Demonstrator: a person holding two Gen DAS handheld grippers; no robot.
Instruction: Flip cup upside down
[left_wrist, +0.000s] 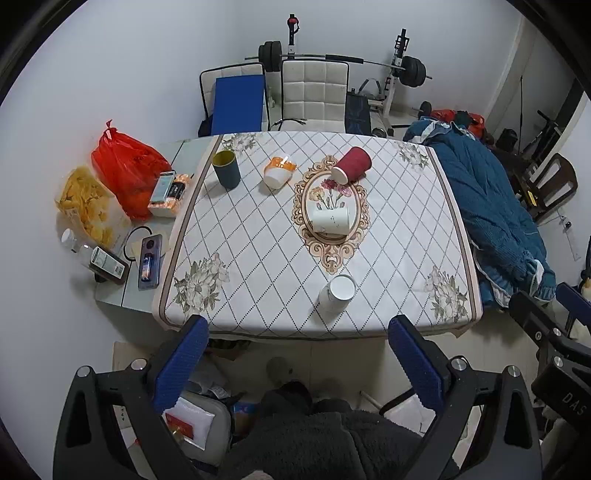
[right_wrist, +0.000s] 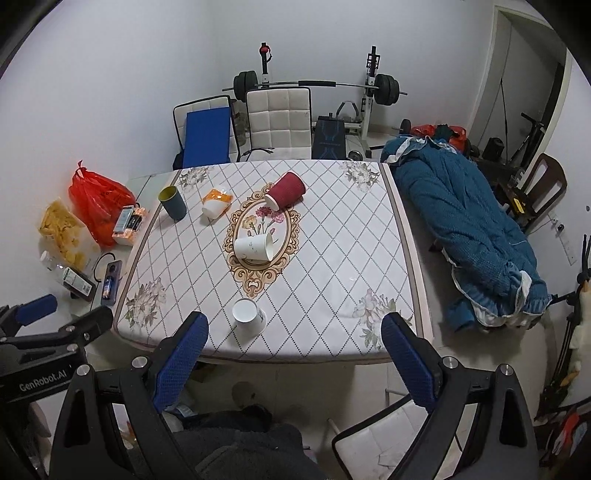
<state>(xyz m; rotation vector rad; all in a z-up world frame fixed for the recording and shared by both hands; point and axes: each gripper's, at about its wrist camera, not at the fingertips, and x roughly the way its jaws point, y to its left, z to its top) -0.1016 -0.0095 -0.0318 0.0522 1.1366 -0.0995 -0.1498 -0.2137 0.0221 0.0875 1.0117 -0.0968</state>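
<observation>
Several cups sit on the table (left_wrist: 388, 295) with a diamond-pattern cloth. A white paper cup (left_wrist: 338, 292) (right_wrist: 248, 315) stands near the front edge. Another white cup (left_wrist: 330, 220) (right_wrist: 255, 247) lies on its side in the middle. A red ribbed cup (left_wrist: 352, 164) (right_wrist: 286, 191) lies tipped at the back. An orange-and-white cup (left_wrist: 279, 171) (right_wrist: 216, 202) lies on its side. A dark blue cup (left_wrist: 226, 168) (right_wrist: 172, 202) stands upright at the back left. My left gripper (left_wrist: 299, 328) and right gripper (right_wrist: 293, 325) are both open and empty, held before the front edge.
A red plastic bag (left_wrist: 125, 166), a bag of chips (left_wrist: 86, 206), bottles and a phone (left_wrist: 149, 262) crowd the left side shelf. White chairs (left_wrist: 314, 94) and a weight bench stand behind the table. A blue quilt (left_wrist: 491, 210) lies to the right.
</observation>
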